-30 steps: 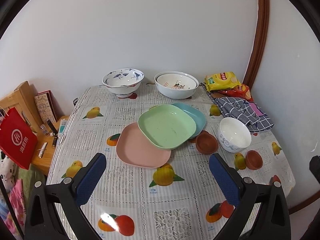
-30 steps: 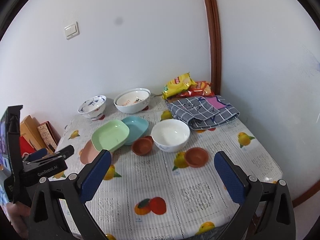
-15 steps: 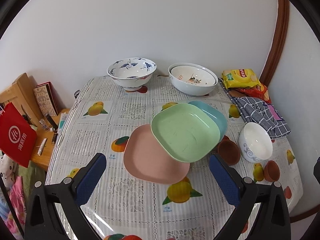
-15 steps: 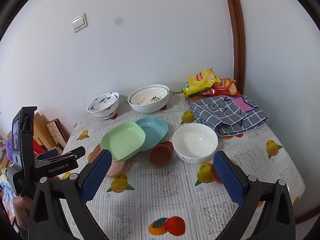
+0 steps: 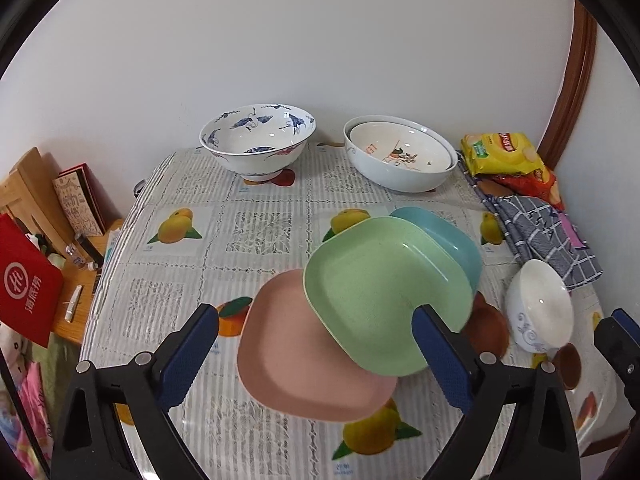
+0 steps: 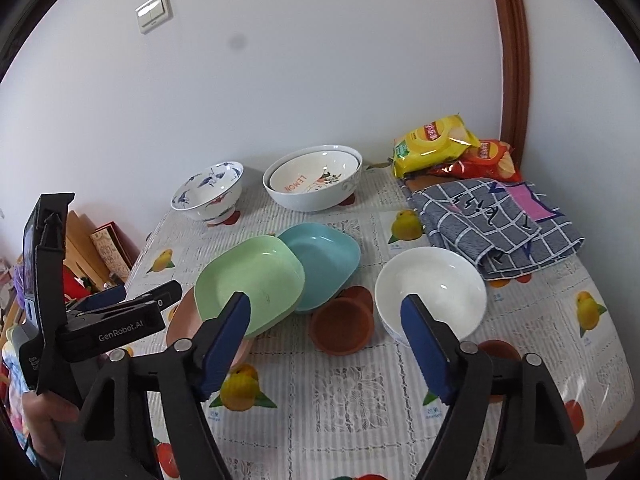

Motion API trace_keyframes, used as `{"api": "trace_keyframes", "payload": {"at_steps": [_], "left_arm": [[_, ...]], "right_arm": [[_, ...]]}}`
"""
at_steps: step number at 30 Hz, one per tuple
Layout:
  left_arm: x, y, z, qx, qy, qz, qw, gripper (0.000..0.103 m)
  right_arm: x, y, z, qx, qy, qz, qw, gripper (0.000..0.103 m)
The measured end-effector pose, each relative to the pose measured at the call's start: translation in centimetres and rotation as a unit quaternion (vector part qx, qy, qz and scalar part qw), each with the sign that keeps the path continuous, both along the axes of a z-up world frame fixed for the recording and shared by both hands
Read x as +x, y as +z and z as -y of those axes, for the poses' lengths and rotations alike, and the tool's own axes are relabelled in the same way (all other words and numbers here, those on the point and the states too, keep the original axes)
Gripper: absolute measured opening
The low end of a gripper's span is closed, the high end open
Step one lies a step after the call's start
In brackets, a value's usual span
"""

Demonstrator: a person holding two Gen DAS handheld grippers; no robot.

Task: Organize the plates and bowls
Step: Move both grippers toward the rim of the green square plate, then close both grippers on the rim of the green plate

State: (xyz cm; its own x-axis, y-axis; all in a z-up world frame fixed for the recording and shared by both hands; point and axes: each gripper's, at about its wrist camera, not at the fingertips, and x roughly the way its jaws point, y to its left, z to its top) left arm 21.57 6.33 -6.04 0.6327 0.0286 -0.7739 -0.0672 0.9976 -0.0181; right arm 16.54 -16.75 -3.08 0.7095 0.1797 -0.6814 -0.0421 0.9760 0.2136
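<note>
A green plate leans on a pink plate and a blue plate in the table's middle. A white bowl and small brown bowls stand to their right. A blue-patterned bowl and a large white bowl with a smaller bowl nested inside stand at the back. My left gripper is open above the pink plate. My right gripper is open above a brown bowl; the left gripper shows at its left.
Snack bags and a checked grey cloth lie at the table's back right. A low wooden shelf with books and a red bag stands left of the table. The wall is close behind.
Both grippers have moved forward and down toward the plates and bowls, which now look larger. Nothing on the table has moved.
</note>
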Motion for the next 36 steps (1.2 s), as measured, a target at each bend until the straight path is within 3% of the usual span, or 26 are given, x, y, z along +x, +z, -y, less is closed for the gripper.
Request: {"api": "trace_keyframes", "payload": {"at_steps": [12, 29, 36], "left_arm": [[5.2, -3.0, -0.3, 0.004, -0.012, -0.030, 0.9995, 0.094], [9.7, -5.6, 0.5, -0.008, -0.048, -0.032, 0.9983, 0.093], [10.4, -6.3, 0.6, -0.002, -0.051, -0.036, 0.9980, 0.080]], "right_arm": [[5.3, -5.0, -4.0, -0.009, 0.017, -0.062, 0.998, 0.058], [9.0, -8.8, -6.4, -0.047, 0.014, -0.089, 0.995, 0.053], [9.6, -9.7, -6.9, -0.054, 0.017, -0.098, 0.994, 0.044]]}}
